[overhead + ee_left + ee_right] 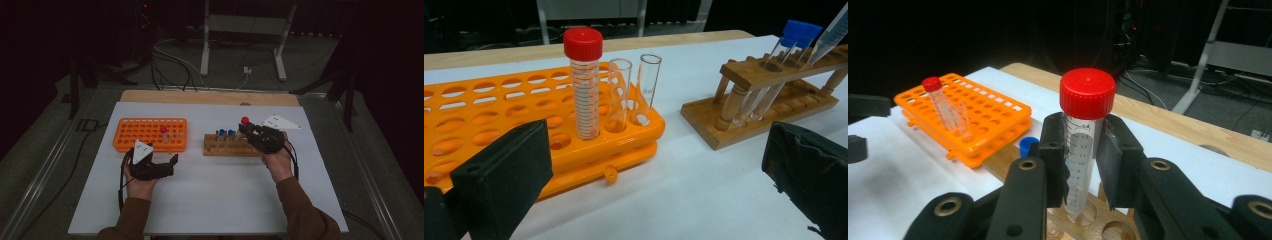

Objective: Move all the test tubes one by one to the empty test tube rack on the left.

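Nearest us, our left tongs (172, 161) rested on the white counter (215, 195) with jaws wide apart, holding nothing. Farther on, our right tongs (1082, 165) were clamped on a red-capped tube (1085, 130), its tip just above the wooden rack (231, 146). Beyond lay the orange rack (145, 134).

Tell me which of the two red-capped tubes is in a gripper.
The red-capped tube over the wooden rack, clamped in the right gripper. The other red-capped tube stands free in the orange rack.
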Action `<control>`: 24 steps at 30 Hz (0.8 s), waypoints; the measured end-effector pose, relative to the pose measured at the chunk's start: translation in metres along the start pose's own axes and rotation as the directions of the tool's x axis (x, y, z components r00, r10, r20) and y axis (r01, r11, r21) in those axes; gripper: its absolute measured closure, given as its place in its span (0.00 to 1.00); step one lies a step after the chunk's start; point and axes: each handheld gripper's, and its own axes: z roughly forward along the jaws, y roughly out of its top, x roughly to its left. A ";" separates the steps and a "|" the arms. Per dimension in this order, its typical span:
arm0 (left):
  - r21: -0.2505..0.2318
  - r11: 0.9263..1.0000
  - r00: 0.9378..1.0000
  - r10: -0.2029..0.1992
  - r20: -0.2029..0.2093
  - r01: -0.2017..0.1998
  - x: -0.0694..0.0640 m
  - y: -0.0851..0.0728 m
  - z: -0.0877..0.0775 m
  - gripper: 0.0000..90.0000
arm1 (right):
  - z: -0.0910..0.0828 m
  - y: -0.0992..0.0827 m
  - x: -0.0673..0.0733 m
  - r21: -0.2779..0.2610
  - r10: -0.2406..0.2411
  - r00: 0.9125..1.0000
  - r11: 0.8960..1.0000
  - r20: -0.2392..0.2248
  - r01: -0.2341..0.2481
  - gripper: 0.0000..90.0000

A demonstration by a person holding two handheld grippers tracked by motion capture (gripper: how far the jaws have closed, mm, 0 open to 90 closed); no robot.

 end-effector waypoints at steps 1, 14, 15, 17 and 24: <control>-0.003 1.000 1.000 0.001 0.002 -0.001 -0.001 0.000 0.000 0.01 | -0.001 0.000 0.000 -0.001 0.005 1.000 1.000 -0.005 -0.005 0.82; -0.047 0.998 0.999 0.036 0.026 -0.034 -0.020 0.013 -0.001 0.02 | -0.010 0.001 0.007 -0.011 0.020 0.998 1.000 -0.062 -0.020 0.82; -0.047 0.998 0.998 0.045 0.036 -0.044 -0.023 0.015 0.000 0.03 | -0.010 0.001 0.008 -0.011 0.019 0.998 1.000 -0.067 -0.020 0.82; -0.048 0.997 0.997 0.064 0.049 -0.061 -0.028 0.017 0.002 0.06 | -0.010 0.001 0.011 -0.006 0.012 0.997 1.000 -0.074 -0.012 0.82; -0.049 0.993 0.990 0.114 0.083 -0.110 -0.043 0.023 0.007 0.10 | -0.008 0.001 0.021 0.009 0.009 0.994 1.000 -0.107 -0.008 0.82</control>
